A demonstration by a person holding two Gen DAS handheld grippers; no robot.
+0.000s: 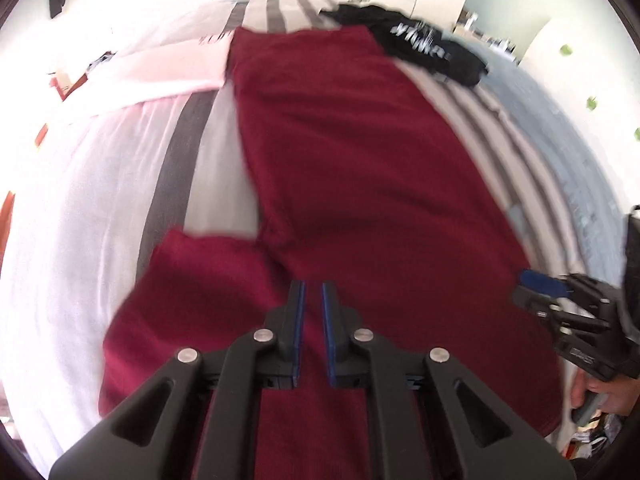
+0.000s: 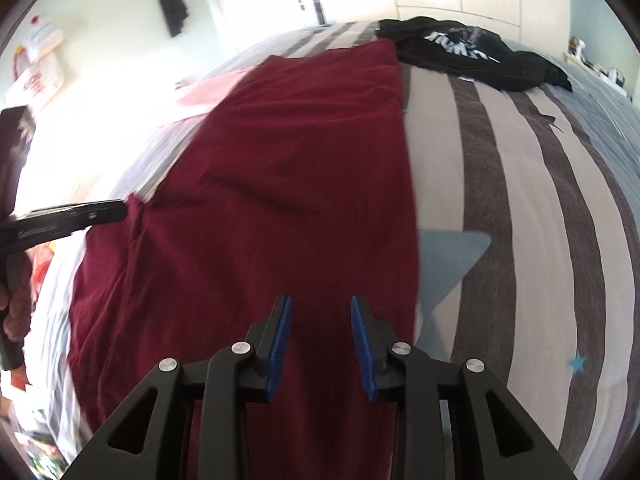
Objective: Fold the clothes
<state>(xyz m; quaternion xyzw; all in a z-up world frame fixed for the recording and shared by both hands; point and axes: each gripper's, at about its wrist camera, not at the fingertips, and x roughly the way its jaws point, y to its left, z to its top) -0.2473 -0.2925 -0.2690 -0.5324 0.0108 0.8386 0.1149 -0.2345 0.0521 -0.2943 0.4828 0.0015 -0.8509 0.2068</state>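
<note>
when looking down along the left gripper (image 1: 314, 285), black fingers with blue pads almost together, only a thin slit between them, nothing pinched. poised above the near end of a dark red knitted garment (image 1: 360, 160), spread flat and lengthwise on a grey-and-white striped bedcover (image 1: 176, 152). near left part of the red cloth flaring out to the left like a sleeve. beside the far left edge, a flat pale pink cloth (image 1: 172, 68); at the far right corner, a crumpled black garment with white lettering (image 1: 432, 48). at the right margin, blurred, the right gripper (image 1: 528, 290), gripped by a hand (image 1: 600, 396), over the red garment's right border.

from the right wrist: jaws moderately apart and empty, pads above the near right part of the red garment, close to its straight right edge. just right of that edge, a pale blue star printed on the bedcover (image 2: 452, 256). left gripper entering from the left margin, tip at the garment's left edge; touching or not, cannot tell.
</note>
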